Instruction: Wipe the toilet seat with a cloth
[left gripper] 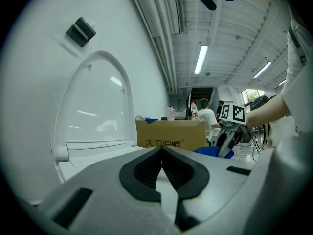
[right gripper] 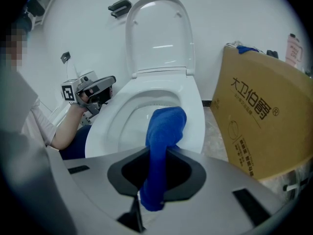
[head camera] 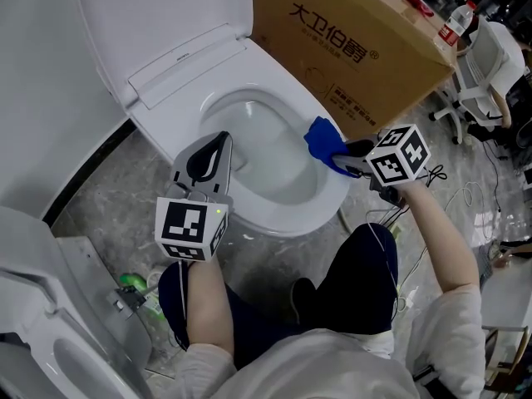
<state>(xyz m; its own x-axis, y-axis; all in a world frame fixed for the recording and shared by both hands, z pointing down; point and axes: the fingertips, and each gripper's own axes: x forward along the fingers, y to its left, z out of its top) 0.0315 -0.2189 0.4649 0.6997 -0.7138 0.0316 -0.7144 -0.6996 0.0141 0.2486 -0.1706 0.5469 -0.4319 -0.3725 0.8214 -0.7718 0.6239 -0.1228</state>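
Head view: the blue cloth (head camera: 322,140) sits on the right rim of the white seat (head camera: 287,223), about midway along that side. The right gripper (head camera: 345,152) holds it. In the right gripper view the fingers (right gripper: 124,173) are clamped on the cloth (right gripper: 164,131), which runs up between them and bunches ahead against the rim. The left gripper (head camera: 221,140) is over the seat's left rim; whether it touches I cannot tell. In the left gripper view its fingers (left gripper: 142,173) are closed tip to tip with nothing between them. The lid (head camera: 166,7) stands raised against the wall. A cardboard box (head camera: 357,40) stands just beside the toilet on the right.
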